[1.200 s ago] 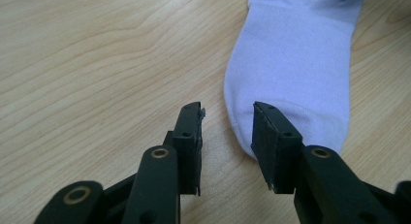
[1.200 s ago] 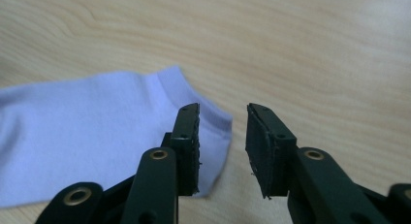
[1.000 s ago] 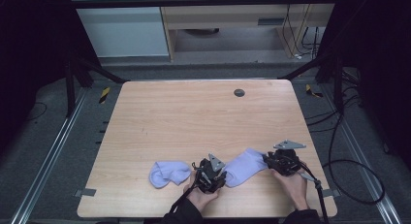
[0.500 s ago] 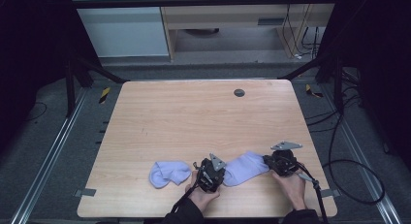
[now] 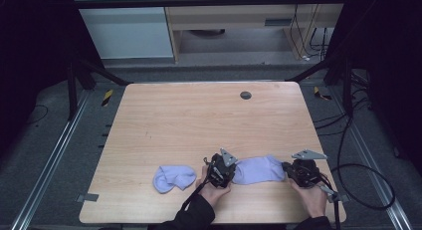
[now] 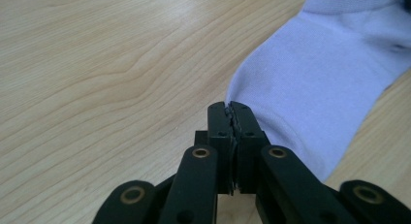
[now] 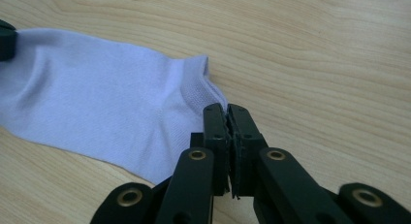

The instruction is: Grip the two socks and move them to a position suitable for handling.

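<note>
A pale lavender sock (image 5: 259,169) lies stretched flat near the table's front edge, between my two grippers. My left gripper (image 5: 235,171) is shut on its left end; in the left gripper view the closed tips (image 6: 228,107) pinch the edge of the sock (image 6: 320,83). My right gripper (image 5: 284,168) is shut on the other end; in the right gripper view the tips (image 7: 227,110) bite the ribbed cuff of the sock (image 7: 97,103). A second lavender sock (image 5: 173,177) lies crumpled just left of the left hand.
The wooden table (image 5: 199,120) carries a small dark round disc (image 5: 245,95) near its far edge. A cable (image 5: 358,190) trails from the right gripper off the table's right side. Dark frame bars stand around the table.
Both grippers' jaws have closed on the sock's ends. The right gripper has shifted a little to the right, and the sock now lies drawn out straighter between them.
</note>
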Available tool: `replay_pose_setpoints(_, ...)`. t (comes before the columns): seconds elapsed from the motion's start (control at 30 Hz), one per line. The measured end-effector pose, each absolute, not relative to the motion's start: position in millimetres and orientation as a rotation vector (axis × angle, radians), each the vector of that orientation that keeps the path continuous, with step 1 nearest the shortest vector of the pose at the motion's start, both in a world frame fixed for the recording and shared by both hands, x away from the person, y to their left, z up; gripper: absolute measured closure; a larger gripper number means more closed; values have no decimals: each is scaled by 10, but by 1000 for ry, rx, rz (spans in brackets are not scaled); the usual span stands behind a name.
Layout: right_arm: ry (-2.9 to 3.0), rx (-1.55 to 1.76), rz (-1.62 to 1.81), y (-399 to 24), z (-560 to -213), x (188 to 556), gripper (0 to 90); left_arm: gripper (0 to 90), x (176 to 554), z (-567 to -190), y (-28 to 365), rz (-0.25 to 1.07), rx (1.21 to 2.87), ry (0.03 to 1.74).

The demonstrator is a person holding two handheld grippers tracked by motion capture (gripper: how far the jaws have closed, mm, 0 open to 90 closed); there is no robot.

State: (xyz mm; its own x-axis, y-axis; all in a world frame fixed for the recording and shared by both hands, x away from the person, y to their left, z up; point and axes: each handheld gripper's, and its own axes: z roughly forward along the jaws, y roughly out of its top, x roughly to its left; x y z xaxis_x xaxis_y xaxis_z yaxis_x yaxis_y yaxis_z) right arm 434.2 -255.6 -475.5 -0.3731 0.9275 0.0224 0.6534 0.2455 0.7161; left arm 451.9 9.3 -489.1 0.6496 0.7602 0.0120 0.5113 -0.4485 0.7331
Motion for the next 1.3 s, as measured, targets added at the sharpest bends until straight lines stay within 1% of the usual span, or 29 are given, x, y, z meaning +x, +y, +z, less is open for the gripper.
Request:
replay_pose_setpoints(0.07,2119,1451,907,-2559,-4760,4337,879,865,4528,-4919,69,453,2158,982)
replay_pose_setpoints(0.13,2123,1467,892,-2556,-4771,4331,879,833,4528,-4921,65,463,2156,978)
replay_pose_setpoints(0.23,2131,1496,851,-2558,-4800,4325,874,721,4530,-4877,103,463,2125,977)
replay_pose_setpoints(0.3,2120,1490,857,-2566,-4809,4314,864,663,4525,-4820,150,472,2109,959)
replay_pose_setpoints(0.33,2118,1483,865,-2569,-4805,4309,850,636,4521,-4789,176,475,2101,948)
replay_pose_setpoints(0.37,2103,1476,883,-2566,-4795,4301,799,601,4519,-4753,209,472,2096,941)
replay_pose_setpoints(0.4,2071,1455,904,-2568,-4772,4298,739,541,4516,-4716,245,472,2086,936)
replay_pose_setpoints(0.43,2071,1455,904,-2568,-4772,4298,739,541,4513,-4675,291,477,2080,927)
replay_pose_setpoints(0.57,2029,1452,976,-2578,-4720,4288,645,459,4508,-4510,513,482,2051,921)
replay_pose_setpoints(0.63,2012,1445,994,-2571,-4693,4282,624,425,4515,-4437,655,474,2033,930)
replay_pose_setpoints(0.7,2002,1427,1021,-2562,-4666,4284,606,412,4516,-4383,774,478,2022,938)
replay_pose_setpoints(0.77,1991,1420,1052,-2540,-4635,4287,558,397,4513,-4323,916,489,2007,945)
replay_pose_setpoints(1.0,2020,1350,1123,-2396,-4576,4318,459,367,4505,-4197,1431,517,1959,989)
replay_pose_setpoints(1.13,2051,1300,1168,-2246,-4517,4346,434,356,4474,-4168,1688,535,1928,1021)
replay_pose_setpoints(1.3,2097,1227,1223,-2022,-4418,4381,436,354,4404,-4167,1958,565,1880,1075)
